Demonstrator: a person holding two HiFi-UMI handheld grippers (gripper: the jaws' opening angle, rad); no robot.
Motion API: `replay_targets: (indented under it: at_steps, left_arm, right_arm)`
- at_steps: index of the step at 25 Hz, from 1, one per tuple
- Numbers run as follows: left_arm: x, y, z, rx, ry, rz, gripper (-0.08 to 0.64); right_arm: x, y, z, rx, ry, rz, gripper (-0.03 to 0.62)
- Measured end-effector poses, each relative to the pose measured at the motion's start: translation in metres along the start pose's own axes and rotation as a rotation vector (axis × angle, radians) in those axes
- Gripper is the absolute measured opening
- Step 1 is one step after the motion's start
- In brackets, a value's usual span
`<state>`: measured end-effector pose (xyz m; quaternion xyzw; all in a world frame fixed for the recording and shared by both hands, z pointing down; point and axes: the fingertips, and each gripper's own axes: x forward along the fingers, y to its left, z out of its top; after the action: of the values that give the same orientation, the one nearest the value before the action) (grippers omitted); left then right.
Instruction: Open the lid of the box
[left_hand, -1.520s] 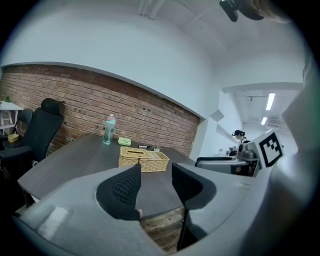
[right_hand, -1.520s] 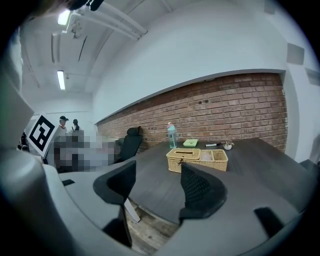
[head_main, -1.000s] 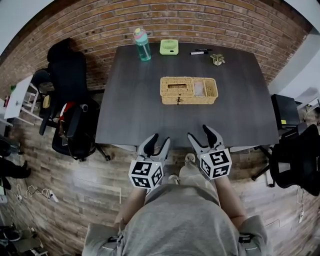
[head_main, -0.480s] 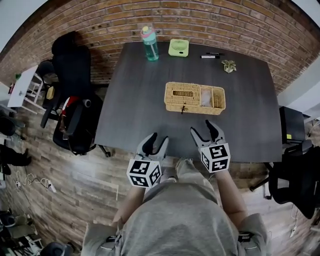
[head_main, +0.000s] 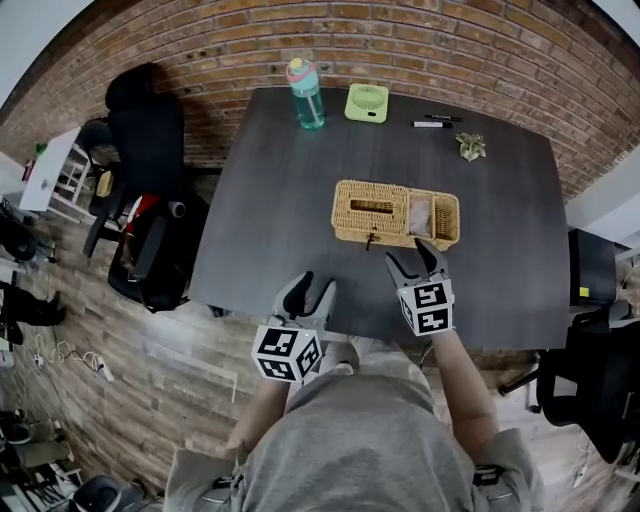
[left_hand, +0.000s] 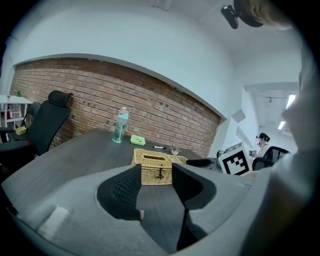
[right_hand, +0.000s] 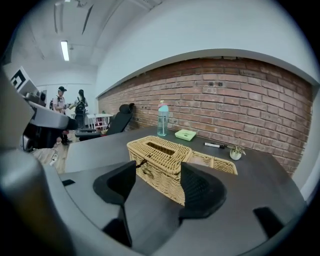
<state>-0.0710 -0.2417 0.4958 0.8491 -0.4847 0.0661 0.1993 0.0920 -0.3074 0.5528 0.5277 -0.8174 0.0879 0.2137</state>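
A woven wicker box (head_main: 395, 214) lies in the middle of the dark table (head_main: 270, 190). Its lid (head_main: 372, 208) has a slot and sits down over the left part, with a small latch (head_main: 370, 238) hanging on the near side. The right compartment (head_main: 441, 216) is uncovered. My right gripper (head_main: 412, 258) is open, just short of the box's near side; in the right gripper view the box (right_hand: 159, 154) fills the gap between the jaws of the right gripper (right_hand: 159, 175). My left gripper (head_main: 308, 290) is open over the table's front edge, with the box (left_hand: 154, 168) farther ahead.
At the table's far edge stand a teal bottle (head_main: 306, 93), a green fan (head_main: 367, 103), a marker (head_main: 432, 123) and a tiny plant (head_main: 470, 146). Black office chairs (head_main: 150, 160) crowd the left side, and another chair (head_main: 600, 390) is at the right.
My right gripper has moved forward over the table, close to the box's near side. The left gripper stays by the front edge. The head view has shifted nearer the table.
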Motion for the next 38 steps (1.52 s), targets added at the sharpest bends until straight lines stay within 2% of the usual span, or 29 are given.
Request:
replay_targets:
  at_steps: [12,20,30,38]
  left_arm:
    - [0.019,0.012,0.002,-0.008,0.009,0.023,0.19]
    - [0.024,0.013,0.002,-0.006,0.013,0.028,0.19]
    - [0.022,0.013,0.012,-0.003,0.005,0.031,0.19]
    - [0.02,0.008,0.018,-0.007,-0.002,0.03,0.19]
  right_arm:
    - [0.05,-0.018,-0.018,-0.092,0.104,-0.031,0.276]
    - [0.06,-0.024,-0.025,-0.093,0.133,-0.044,0.276]
    - [0.058,-0.024,-0.02,-0.077,0.135,-0.04,0.267]
    - [0.051,-0.027,-0.002,-0.109,0.108,-0.045,0.257]
